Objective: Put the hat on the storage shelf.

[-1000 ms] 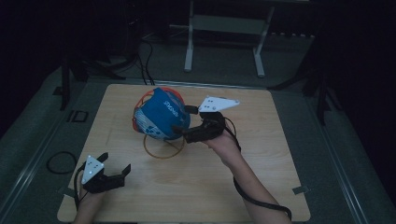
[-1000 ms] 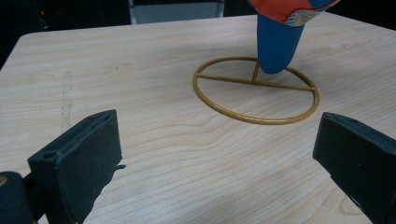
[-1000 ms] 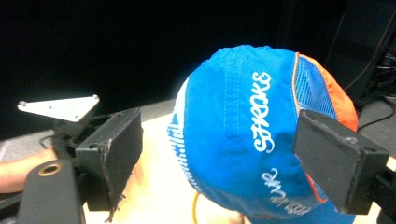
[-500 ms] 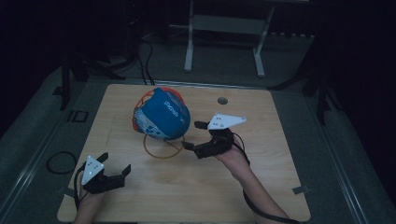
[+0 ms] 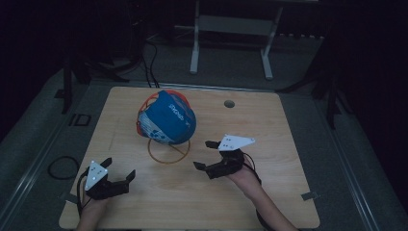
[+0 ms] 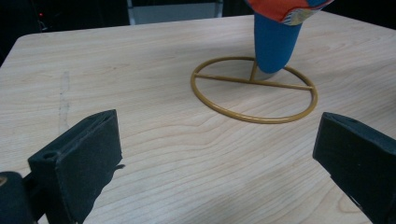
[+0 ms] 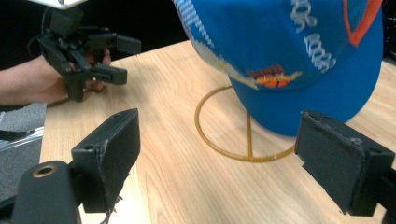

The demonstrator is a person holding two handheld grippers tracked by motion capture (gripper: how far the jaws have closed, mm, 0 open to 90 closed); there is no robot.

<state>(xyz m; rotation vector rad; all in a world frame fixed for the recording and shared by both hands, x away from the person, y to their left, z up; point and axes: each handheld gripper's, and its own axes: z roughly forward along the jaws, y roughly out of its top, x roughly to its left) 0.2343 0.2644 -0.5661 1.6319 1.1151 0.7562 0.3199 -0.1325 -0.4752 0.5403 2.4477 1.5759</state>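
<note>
Cap (image 5: 167, 123), blue with orange trim and white lettering, sat on a gold wire stand (image 5: 168, 152) left of centre in the high view, on the wooden table (image 5: 269, 125). The stand's ring base lay flat on the wood just below the cap, crossed by a thin bar. In the left gripper view the ring (image 6: 254, 89) sat in the upper right of the frame, with a blue part of the cap (image 6: 275, 39) hanging down over it.

The left gripper (image 5: 117, 176) rested in the lower left of the high view, its jaws spread wide with nothing between them, well apart from the stand. The right gripper (image 5: 207, 155) was lower right of centre, near the ring but not touching it, jaws likewise spread and empty. In the right gripper view the cap (image 7: 299, 56) filled the upper right, the ring (image 7: 243, 128) showed beneath it, and the left gripper (image 7: 122, 59) appeared in the upper left, held in a hand (image 7: 42, 86). A round hole (image 5: 229, 103) marked the table's upper right part.
</note>
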